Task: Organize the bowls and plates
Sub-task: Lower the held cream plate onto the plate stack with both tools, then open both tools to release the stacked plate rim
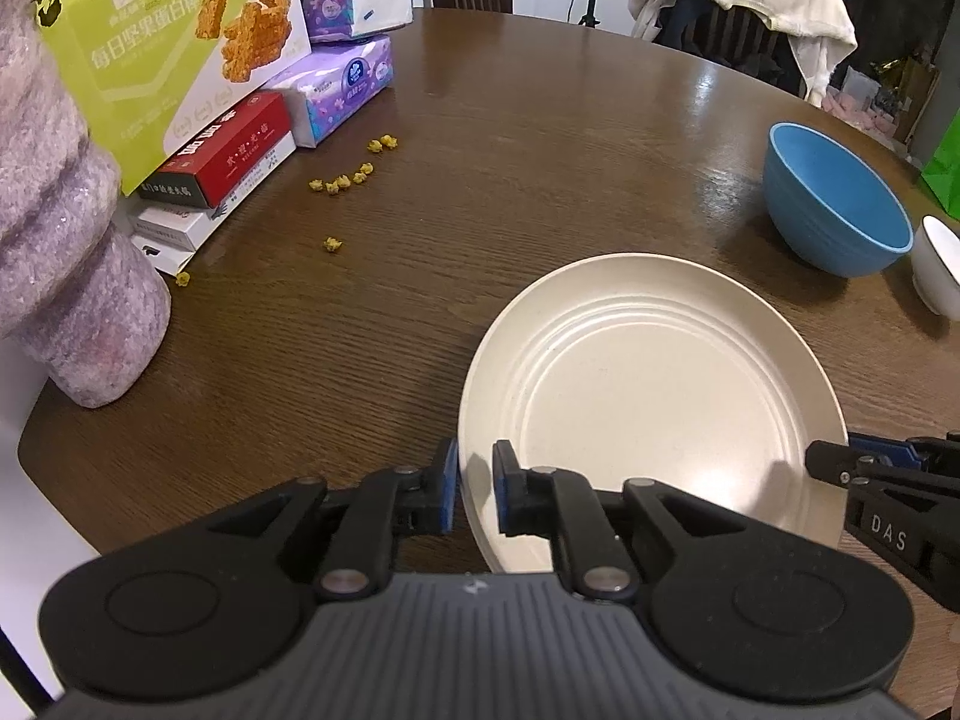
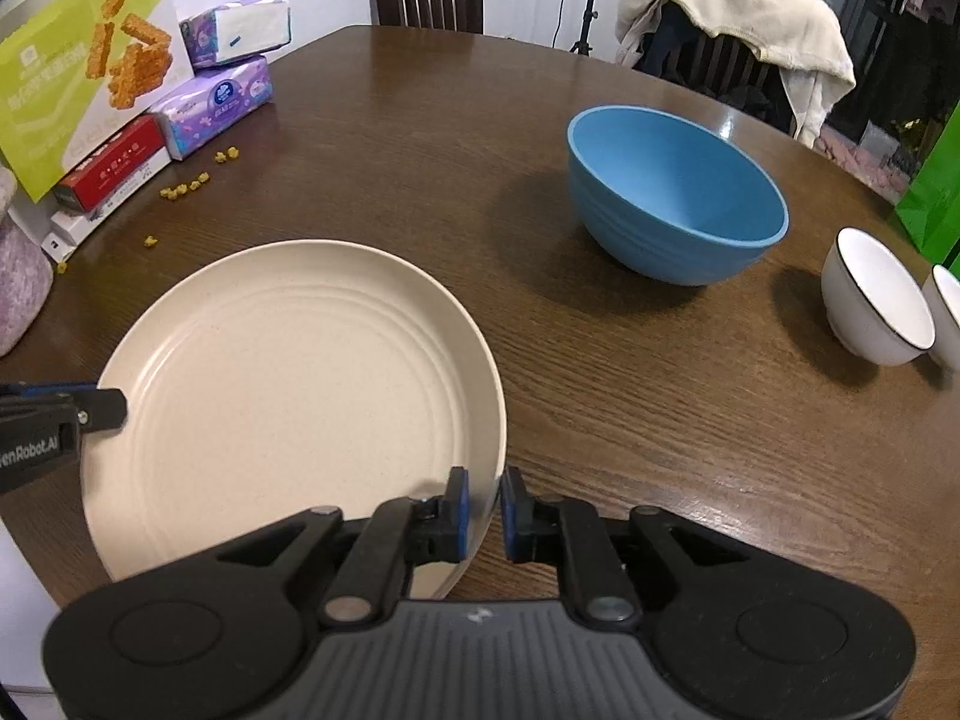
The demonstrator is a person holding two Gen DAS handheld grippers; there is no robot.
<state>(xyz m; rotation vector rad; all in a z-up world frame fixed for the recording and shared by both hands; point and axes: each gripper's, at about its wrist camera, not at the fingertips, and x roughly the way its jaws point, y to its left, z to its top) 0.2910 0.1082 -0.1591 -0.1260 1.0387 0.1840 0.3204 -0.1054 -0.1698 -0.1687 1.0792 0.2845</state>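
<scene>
A cream plate [image 1: 648, 396] lies near the front of the brown table [image 1: 480, 180]; it also shows in the right wrist view [image 2: 288, 384]. My left gripper [image 1: 475, 495] straddles the plate's left rim, jaws narrowly apart, one finger inside and one outside. My right gripper [image 2: 485, 510] straddles the plate's right rim the same way. A blue bowl [image 2: 678, 192] stands behind the plate to the right, also in the left wrist view [image 1: 834, 204]. Two small white bowls [image 2: 876, 306] stand at the far right.
Snack boxes [image 1: 174, 48] and tissue packs [image 1: 336, 84] are stacked at the back left. A fuzzy purple vase [image 1: 66, 228] stands at the left edge. Small yellow crumbs [image 1: 342, 180] lie scattered. Chairs [image 2: 738, 42] stand behind the table; a green bag [image 2: 930, 198] is at right.
</scene>
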